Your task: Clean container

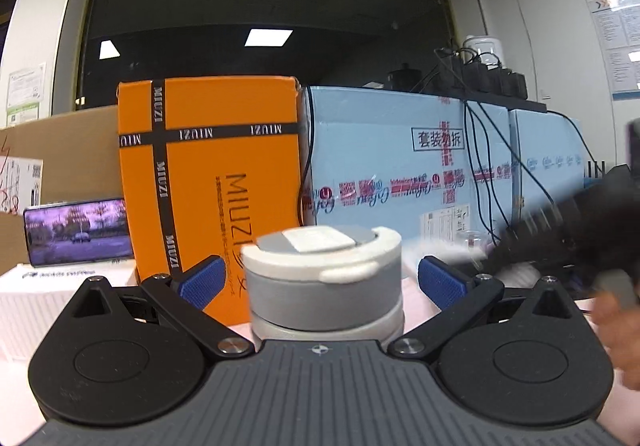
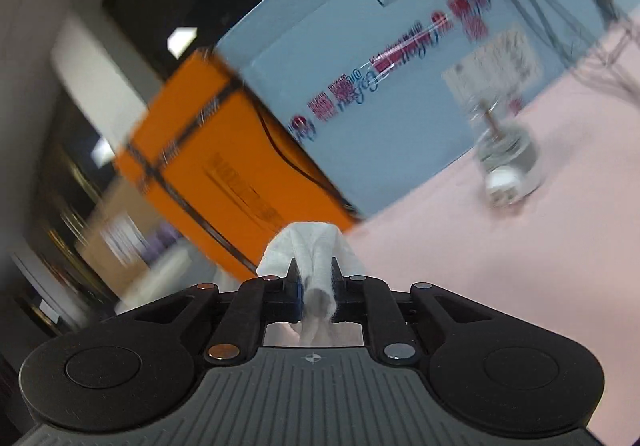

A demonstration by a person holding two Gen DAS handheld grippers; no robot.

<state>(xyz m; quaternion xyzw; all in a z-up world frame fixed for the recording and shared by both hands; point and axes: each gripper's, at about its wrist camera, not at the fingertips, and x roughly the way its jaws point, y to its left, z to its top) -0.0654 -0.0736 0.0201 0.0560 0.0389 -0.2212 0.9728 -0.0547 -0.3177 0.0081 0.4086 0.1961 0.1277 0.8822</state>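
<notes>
A squat grey container (image 1: pixel 326 286) with a white lid (image 1: pixel 320 252) stands upright between the blue pads (image 1: pixel 202 282) of my left gripper (image 1: pixel 320 274). The jaws are wide and there is a gap on each side, so the gripper is open. My right gripper (image 2: pixel 316 278) is shut on a wad of white cloth (image 2: pixel 312 250), which sticks out ahead of its fingertips. In the left wrist view the right gripper (image 1: pixel 560 242) shows as a dark blur at the right. The right wrist view is tilted and smeared.
An orange box (image 1: pixel 208 186) and light blue cartons (image 1: pixel 400 166) stand close behind the container. A phone (image 1: pixel 78 230) with a lit screen rests on a white box (image 1: pixel 60 294) at the left. A clear glass jar (image 2: pixel 508 158) sits on the pink tabletop (image 2: pixel 480 266). Black cables (image 1: pixel 492 166) hang down the cartons.
</notes>
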